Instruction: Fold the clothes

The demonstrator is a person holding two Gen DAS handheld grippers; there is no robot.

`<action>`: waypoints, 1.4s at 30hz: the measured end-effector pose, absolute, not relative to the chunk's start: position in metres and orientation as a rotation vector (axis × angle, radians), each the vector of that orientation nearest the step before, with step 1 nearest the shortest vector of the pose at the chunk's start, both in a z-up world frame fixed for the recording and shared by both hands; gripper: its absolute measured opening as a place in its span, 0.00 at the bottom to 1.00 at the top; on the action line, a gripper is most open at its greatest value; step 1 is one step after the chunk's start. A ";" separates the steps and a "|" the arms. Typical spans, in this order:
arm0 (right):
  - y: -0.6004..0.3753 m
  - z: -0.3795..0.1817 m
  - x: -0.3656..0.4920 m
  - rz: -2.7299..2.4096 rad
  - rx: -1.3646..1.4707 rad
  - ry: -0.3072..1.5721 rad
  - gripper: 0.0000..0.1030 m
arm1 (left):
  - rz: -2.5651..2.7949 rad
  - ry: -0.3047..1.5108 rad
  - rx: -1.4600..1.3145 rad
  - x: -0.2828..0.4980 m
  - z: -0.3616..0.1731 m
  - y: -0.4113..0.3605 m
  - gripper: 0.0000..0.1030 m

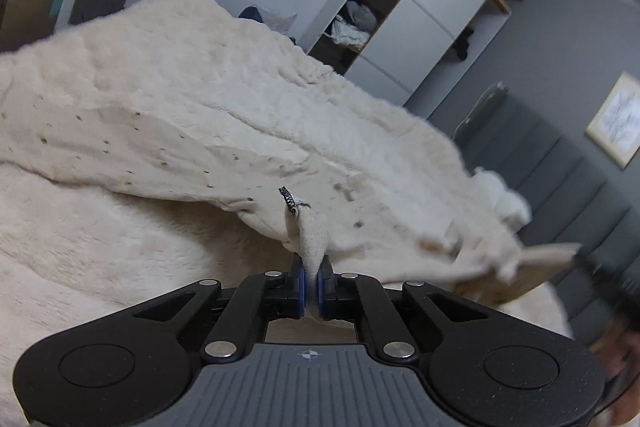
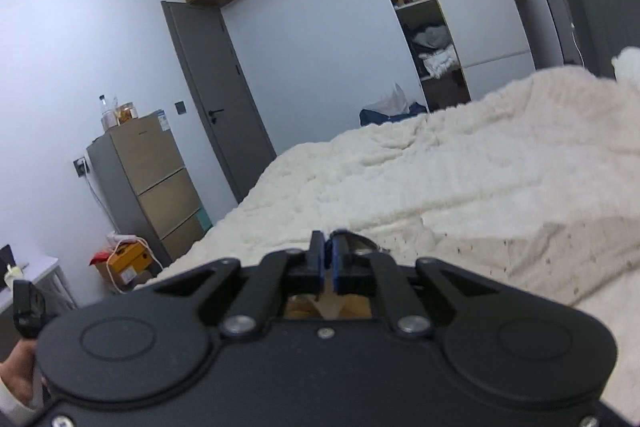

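Observation:
A cream garment (image 1: 224, 143) with small dark specks lies spread over a bed covered by a fluffy white blanket (image 1: 80, 247). My left gripper (image 1: 312, 267) is shut on a corner of the garment, which sticks up between the blue pads with a bit of dark elastic at its tip. In the right wrist view the same speckled garment (image 2: 552, 255) stretches off to the right. My right gripper (image 2: 330, 247) is shut on its edge; cloth shows between the pads. The right gripper appears blurred at the right edge of the left wrist view (image 1: 604, 279).
An open wardrobe (image 2: 436, 39) with piled clothes stands behind the bed. A grey door (image 2: 216, 99), a small fridge (image 2: 148, 183) and boxes (image 2: 124, 263) on the floor are to the left. A grey padded headboard (image 1: 560, 179) and a framed picture (image 1: 616, 119) are on the right.

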State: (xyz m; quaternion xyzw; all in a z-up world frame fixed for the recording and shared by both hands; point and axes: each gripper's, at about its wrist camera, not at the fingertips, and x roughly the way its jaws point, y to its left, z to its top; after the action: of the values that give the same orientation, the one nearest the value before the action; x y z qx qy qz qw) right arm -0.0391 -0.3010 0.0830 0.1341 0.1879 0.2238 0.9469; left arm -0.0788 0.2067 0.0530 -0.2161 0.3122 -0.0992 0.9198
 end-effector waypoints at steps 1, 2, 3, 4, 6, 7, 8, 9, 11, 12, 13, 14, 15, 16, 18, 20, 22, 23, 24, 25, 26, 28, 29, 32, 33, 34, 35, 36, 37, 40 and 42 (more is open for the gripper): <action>-0.296 0.073 -0.036 0.459 0.231 0.407 0.12 | -0.191 0.658 -0.419 -0.080 0.049 0.206 0.04; -0.293 0.056 -0.032 0.458 0.191 0.453 0.16 | -0.184 0.666 -0.414 -0.079 0.047 0.206 0.04; -0.290 0.038 -0.029 0.457 0.150 0.499 0.25 | -0.166 0.681 -0.404 -0.080 0.040 0.208 0.05; -0.287 0.020 -0.026 0.456 0.109 0.545 0.31 | -0.150 0.718 -0.380 -0.081 0.031 0.210 0.05; -0.282 -0.015 -0.021 0.441 0.019 0.635 0.34 | -0.121 0.786 -0.322 -0.081 0.014 0.212 0.07; -0.285 -0.031 -0.024 0.407 -0.033 0.669 0.34 | -0.107 0.809 -0.291 -0.081 0.008 0.212 0.07; -0.290 -0.044 -0.027 0.374 -0.066 0.694 0.34 | -0.092 0.832 -0.260 -0.080 0.002 0.213 0.10; -0.298 -0.054 -0.033 0.349 -0.084 0.714 0.34 | -0.085 0.837 -0.241 -0.080 0.000 0.214 0.20; -0.312 -0.073 -0.044 0.304 -0.106 0.753 0.41 | -0.081 0.837 -0.219 -0.081 -0.004 0.222 0.35; -0.319 -0.080 -0.049 0.298 -0.097 0.770 0.47 | -0.085 0.842 -0.206 -0.080 -0.005 0.226 0.40; -0.324 -0.086 -0.054 0.304 -0.089 0.785 0.51 | -0.089 0.850 -0.191 -0.079 -0.007 0.229 0.41; -0.325 -0.091 -0.059 0.309 -0.086 0.795 0.52 | -0.092 0.853 -0.183 -0.079 -0.008 0.229 0.45; -0.322 -0.095 -0.065 0.316 -0.091 0.801 0.53 | -0.104 0.862 -0.161 -0.075 -0.012 0.230 0.52; -0.321 -0.099 -0.069 0.326 -0.097 0.809 0.54 | -0.125 0.873 -0.130 -0.069 -0.016 0.231 0.53; -0.313 -0.105 -0.074 0.363 -0.107 0.802 0.61 | -0.150 0.891 -0.087 -0.059 -0.025 0.228 0.60; -0.295 -0.116 -0.072 0.424 -0.147 0.803 0.64 | -0.194 0.913 -0.050 -0.050 -0.035 0.221 0.62; -0.286 -0.123 -0.067 0.431 -0.182 0.809 0.63 | -0.222 0.922 -0.019 -0.041 -0.044 0.216 0.64; -0.280 -0.127 -0.064 0.424 -0.207 0.814 0.61 | -0.241 0.927 0.005 -0.036 -0.049 0.211 0.64; -0.276 -0.129 -0.062 0.418 -0.225 0.817 0.52 | -0.250 0.936 0.038 -0.029 -0.057 0.204 0.58; -0.275 -0.128 -0.061 0.414 -0.228 0.820 0.34 | -0.255 0.936 0.067 -0.026 -0.061 0.200 0.50; -0.273 -0.128 -0.057 0.406 -0.226 0.826 0.24 | -0.257 0.932 0.082 -0.025 -0.062 0.197 0.28; -0.274 -0.122 -0.054 0.380 -0.234 0.829 0.05 | -0.263 0.907 0.083 -0.027 -0.056 0.196 0.11; -0.277 -0.113 -0.056 0.349 -0.259 0.821 0.05 | -0.269 0.880 0.065 -0.033 -0.048 0.197 0.05; -0.287 -0.083 -0.066 0.239 -0.375 0.803 0.04 | -0.259 0.795 0.010 -0.056 -0.020 0.207 0.04; -0.291 -0.072 -0.072 0.213 -0.412 0.794 0.04 | -0.250 0.766 -0.008 -0.065 -0.010 0.212 0.04; -0.296 -0.059 -0.078 0.197 -0.433 0.784 0.04 | -0.249 0.746 -0.026 -0.071 -0.003 0.214 0.04; -0.300 -0.047 -0.084 0.183 -0.446 0.772 0.04 | -0.242 0.724 -0.052 -0.082 0.006 0.217 0.03; -0.304 -0.035 -0.091 0.168 -0.453 0.758 0.03 | -0.234 0.715 -0.064 -0.089 0.012 0.217 0.03; -0.306 -0.024 -0.097 0.149 -0.467 0.742 0.03 | -0.225 0.704 -0.076 -0.099 0.020 0.217 0.03; -0.316 0.007 -0.113 0.107 -0.469 0.701 0.01 | -0.207 0.692 -0.113 -0.120 0.038 0.215 0.03; -0.321 0.020 -0.120 0.100 -0.451 0.685 0.00 | -0.212 0.696 -0.136 -0.135 0.047 0.213 0.03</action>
State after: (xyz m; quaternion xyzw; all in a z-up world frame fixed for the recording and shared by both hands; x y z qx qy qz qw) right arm -0.1198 -0.3213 0.0201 -0.2193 0.3328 0.0487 0.9159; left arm -0.1346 0.2126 0.0469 -0.0662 0.3403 -0.1036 0.9322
